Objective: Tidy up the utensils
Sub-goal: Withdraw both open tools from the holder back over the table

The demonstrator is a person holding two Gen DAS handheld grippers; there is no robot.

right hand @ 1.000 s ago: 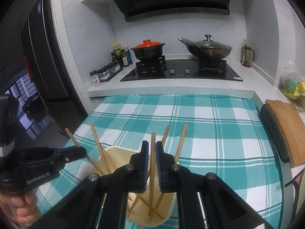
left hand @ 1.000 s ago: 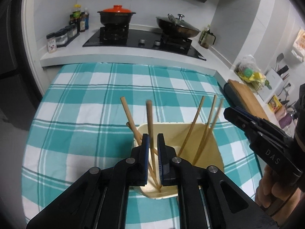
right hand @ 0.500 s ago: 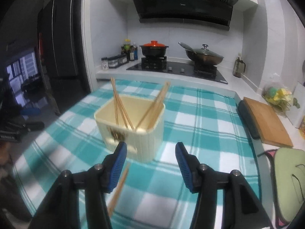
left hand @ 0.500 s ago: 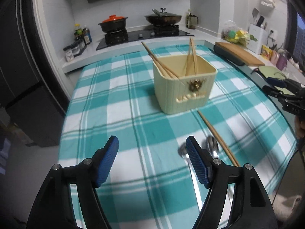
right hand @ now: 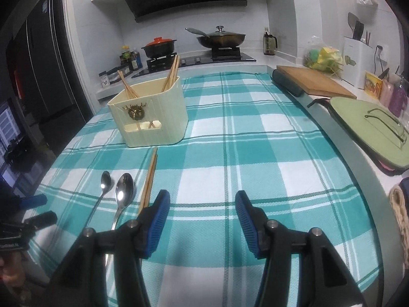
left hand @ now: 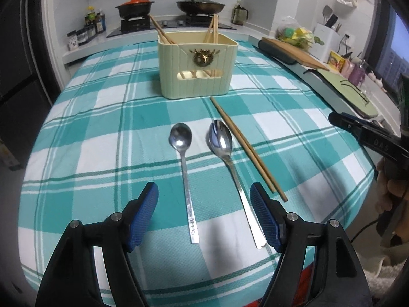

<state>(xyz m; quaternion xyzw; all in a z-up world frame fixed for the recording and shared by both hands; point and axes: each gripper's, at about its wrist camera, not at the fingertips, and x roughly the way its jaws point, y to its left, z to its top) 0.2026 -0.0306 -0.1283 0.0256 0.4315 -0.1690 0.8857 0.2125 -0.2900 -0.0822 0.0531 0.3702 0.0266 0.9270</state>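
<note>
Hovering low over a teal-and-white checked cloth [left hand: 107,117], the left gripper [left hand: 204,213] has its blue-padded jaws spread wide and holds nothing, while two steel spoons lie on the tabletop in the gap between them. The smaller spoon [left hand: 184,168] rests bowl-up on the left; the larger spoon [left hand: 231,176] lies just beside it on the right, its handle end passing close to the right-hand pad [left hand: 265,217].

A loose pair of wooden chopsticks [left hand: 246,148] (side by side, touching along their length) runs at a slant to the right of the larger spoon, the far tips ending near the foot of the cream utensil holder [left hand: 196,64].

The right gripper [right hand: 202,223] is likewise empty, jaws apart, poised above bare cloth to the right of the spoons and the loose pair. The left gripper also shows at the lower left edge of the right wrist view.

Further back, the holder stands upright on the cloth, a gold emblem [left hand: 203,58] on its front face and a slot cut below it. Several chopsticks [right hand: 171,73] lean inside it, fanned toward both ends.

Beyond the tabletop, a black pot with an orange lid [right hand: 159,46] and a lidded wok [right hand: 221,38] sit on the stove, and a wooden cutting board [right hand: 314,83] lies along the right-hand counter.
</note>
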